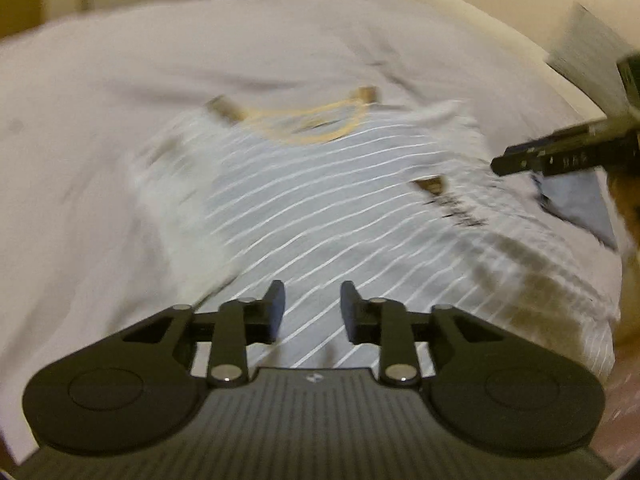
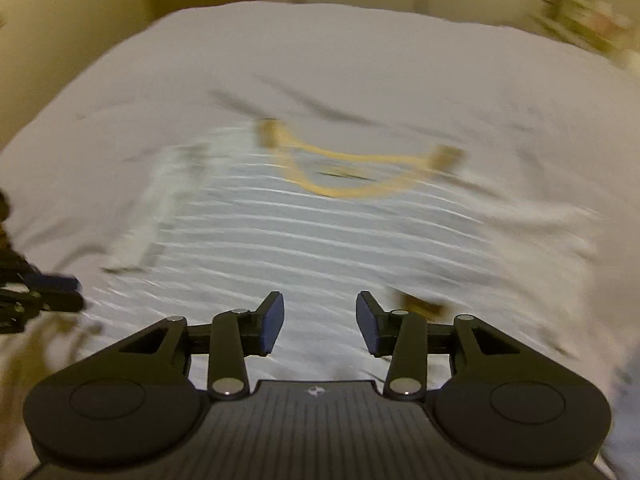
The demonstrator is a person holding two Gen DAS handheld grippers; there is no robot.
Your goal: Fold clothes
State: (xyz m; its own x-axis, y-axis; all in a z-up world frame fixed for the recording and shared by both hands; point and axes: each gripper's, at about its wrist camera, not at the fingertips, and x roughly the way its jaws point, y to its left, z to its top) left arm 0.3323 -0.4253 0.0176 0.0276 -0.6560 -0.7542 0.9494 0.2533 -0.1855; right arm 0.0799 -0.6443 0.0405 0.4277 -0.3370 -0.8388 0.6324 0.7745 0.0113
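— As we look along the left gripper (image 1: 312,308), we see its jaws apart, with nothing between them; only the striped shirt (image 1: 320,200) lies below.

— We see the same on the right gripper (image 2: 320,320): its jaws stand apart and hold nothing. The shirt lies spread on the pale bed sheet (image 2: 360,60), with the yellow collar (image 2: 352,176) at twelve o'clock from our fingers.

— In the left view the collar is also near twelve o'clock, and the right gripper enters at three o'clock, over the shirt's edge.

— In the right view we find the left gripper at nine o'clock. Both pictures are blurred, so we cannot read the dark print on the chest.
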